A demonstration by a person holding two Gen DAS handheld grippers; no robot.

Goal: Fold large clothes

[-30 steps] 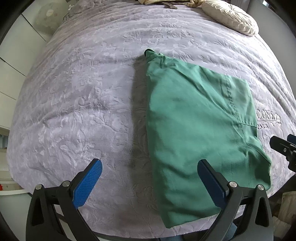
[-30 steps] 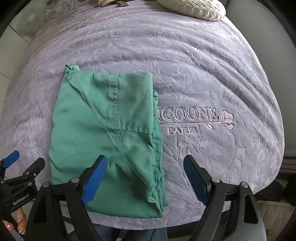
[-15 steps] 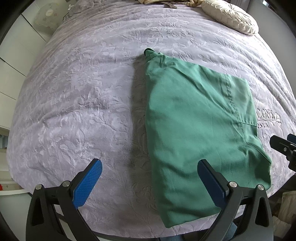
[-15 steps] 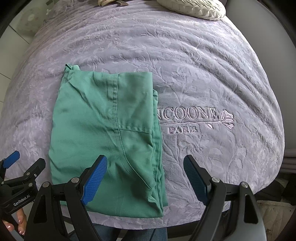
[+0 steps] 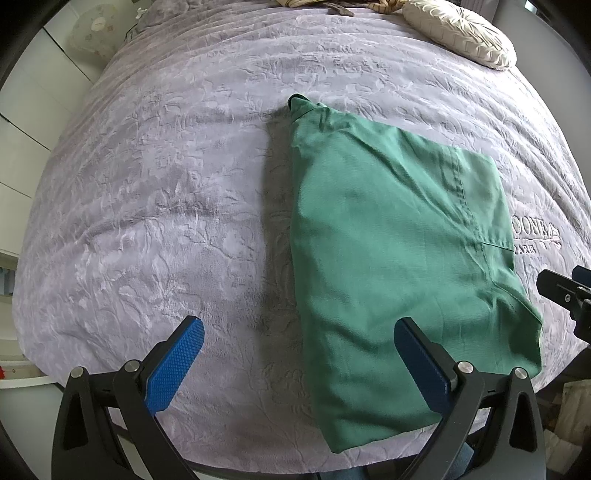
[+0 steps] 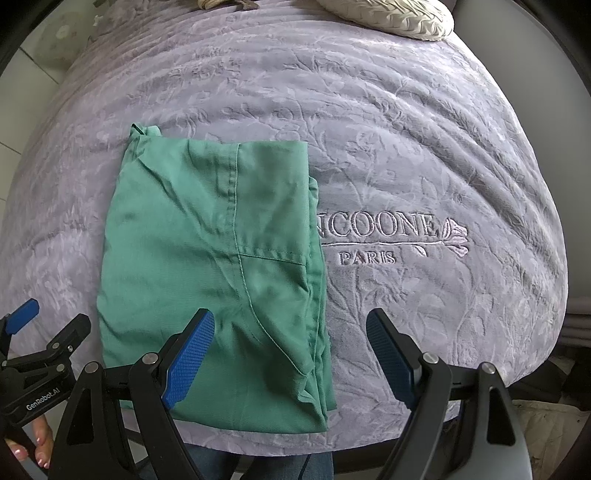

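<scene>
- The left gripper (image 5: 295,363) and right gripper (image 6: 290,350) are hovering at 6 o'clock, fingers spread wide and released, just as a second ago.
- The folded green garment (image 6: 210,273) is lying unmoved on the lilac bedspread (image 6: 406,147), covering the logo's start.
- A cream cushion (image 5: 458,33) is sitting at 1 o'clock.

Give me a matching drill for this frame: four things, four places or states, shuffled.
1. green garment
2. cream cushion
3. embroidered lettering
4. left gripper

A. at the bed's far end
B. open, holding nothing
C. folded flat near the bed's front edge
D. stitched into the bedspread, partly covered by cloth

Pairs: 1-C, 2-A, 3-D, 4-B
</scene>
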